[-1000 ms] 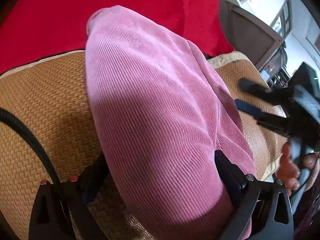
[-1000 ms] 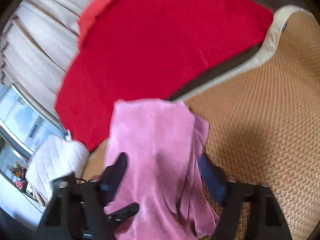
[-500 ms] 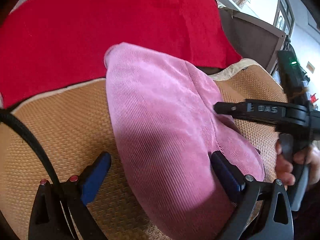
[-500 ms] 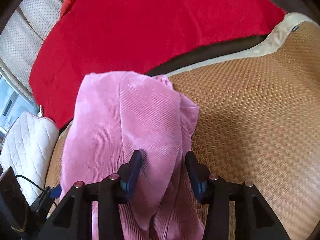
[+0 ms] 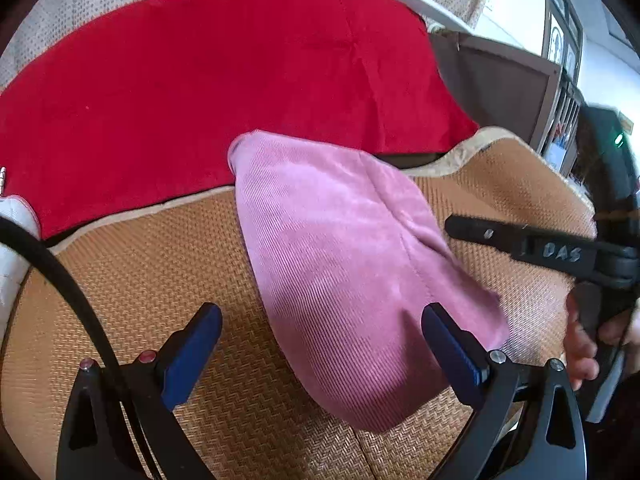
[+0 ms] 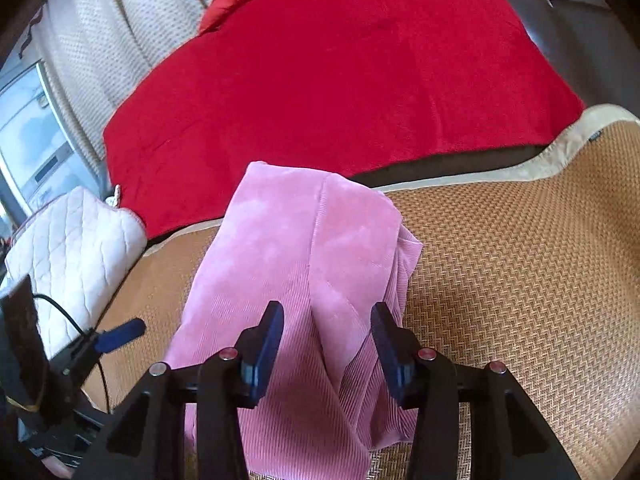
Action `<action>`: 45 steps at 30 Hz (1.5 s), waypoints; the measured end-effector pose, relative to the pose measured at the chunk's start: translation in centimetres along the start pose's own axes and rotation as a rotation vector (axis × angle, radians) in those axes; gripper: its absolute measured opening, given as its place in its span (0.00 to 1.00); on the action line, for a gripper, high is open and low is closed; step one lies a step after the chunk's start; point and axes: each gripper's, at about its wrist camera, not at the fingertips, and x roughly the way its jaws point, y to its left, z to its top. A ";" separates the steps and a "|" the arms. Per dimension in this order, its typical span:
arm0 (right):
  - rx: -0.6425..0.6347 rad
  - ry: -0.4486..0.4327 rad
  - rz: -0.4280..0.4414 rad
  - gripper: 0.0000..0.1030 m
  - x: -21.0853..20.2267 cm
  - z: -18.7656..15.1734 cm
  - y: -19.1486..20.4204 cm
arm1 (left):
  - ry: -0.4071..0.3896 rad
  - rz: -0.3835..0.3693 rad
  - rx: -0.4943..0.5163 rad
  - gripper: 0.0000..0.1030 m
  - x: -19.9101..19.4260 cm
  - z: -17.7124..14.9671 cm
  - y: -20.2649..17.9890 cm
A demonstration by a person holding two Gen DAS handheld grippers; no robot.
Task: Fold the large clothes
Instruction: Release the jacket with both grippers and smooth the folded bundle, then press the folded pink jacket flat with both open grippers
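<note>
The pink corduroy garment [image 5: 344, 264] lies folded into a long bundle on the woven tan rattan mat [image 5: 140, 280], its far end near the red plush blanket [image 5: 240, 72]. The left gripper [image 5: 320, 344] has its fingers spread wide, holding nothing; the right gripper [image 6: 326, 344] also stands apart, straddling the cloth without pinching it. The risk — loose layers at the right edge [image 6: 404, 264] could slide open if one layer is snagged alone.

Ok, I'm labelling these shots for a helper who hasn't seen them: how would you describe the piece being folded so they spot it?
Start at the tan woven mat in front of the big red blanket. On its middle lies the pink corduroy garment, folded into a long strip. It alone is pink and ribbed; the quilted cushion beside it is white.
</note>
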 end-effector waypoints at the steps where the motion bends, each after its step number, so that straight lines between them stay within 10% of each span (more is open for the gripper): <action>1: 0.004 -0.001 0.006 0.47 -0.1 0.0 0.0 | -0.012 -0.001 -0.003 0.97 -0.5 0.0 0.1; 9: -0.017 0.006 0.032 0.45 0.4 -0.2 0.8 | 0.043 0.086 0.048 0.98 1.1 -0.6 1.7; 15: -0.034 0.171 -0.017 0.41 5.1 -1.6 0.8 | 0.060 0.037 0.037 0.98 3.1 -1.3 1.7; 45: -0.085 0.062 -0.130 0.42 4.6 -0.8 2.2 | 0.030 0.007 -0.011 0.98 2.0 -0.6 3.4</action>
